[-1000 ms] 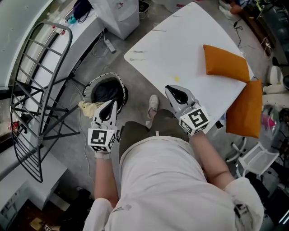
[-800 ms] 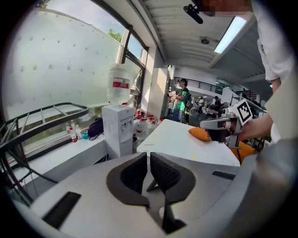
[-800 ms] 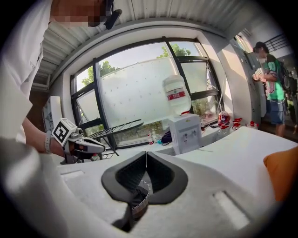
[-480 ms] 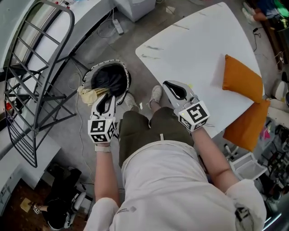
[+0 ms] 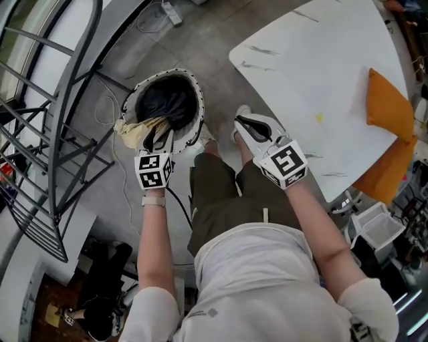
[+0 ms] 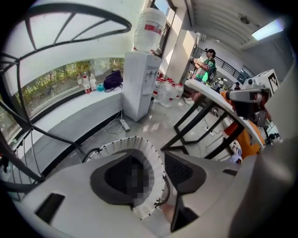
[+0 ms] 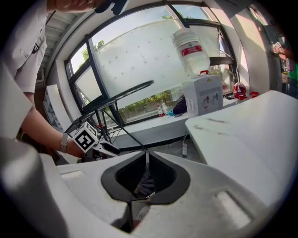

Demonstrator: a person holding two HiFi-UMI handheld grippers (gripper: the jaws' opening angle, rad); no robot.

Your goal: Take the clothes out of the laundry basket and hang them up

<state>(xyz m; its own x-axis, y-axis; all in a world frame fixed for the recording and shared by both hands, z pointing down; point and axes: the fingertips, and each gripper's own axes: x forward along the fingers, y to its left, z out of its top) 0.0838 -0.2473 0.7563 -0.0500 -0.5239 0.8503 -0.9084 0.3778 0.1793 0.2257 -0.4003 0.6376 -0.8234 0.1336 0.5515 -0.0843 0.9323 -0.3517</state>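
Note:
A round laundry basket [image 5: 194, 131] with a white mesh rim stands on the floor. Dark clothes [image 5: 167, 101] fill it and a pale yellow cloth [image 5: 136, 127] hangs over its left rim. My left gripper [image 5: 159, 138] points down over the basket's near rim. Its jaws have just been opening and stand apart, with only the rim [image 6: 151, 160] showing in the gap and nothing gripped. My right gripper [image 5: 245, 123] is shut and empty, above the floor between the basket and the white table [image 5: 314, 80]. The grey drying rack [image 5: 63, 127] stands to the left.
Two orange cushions [image 5: 388, 107] lie at the table's right side. A power strip [image 5: 169, 11] and cables lie on the floor near the window sill. A water dispenser [image 6: 142, 79] stands by the window. The person's shoes [image 5: 242, 115] are just below the basket.
Both grippers have sunk toward the floor. The left one has moved over the basket's near rim and its jaws have opened. The right one stayed shut.

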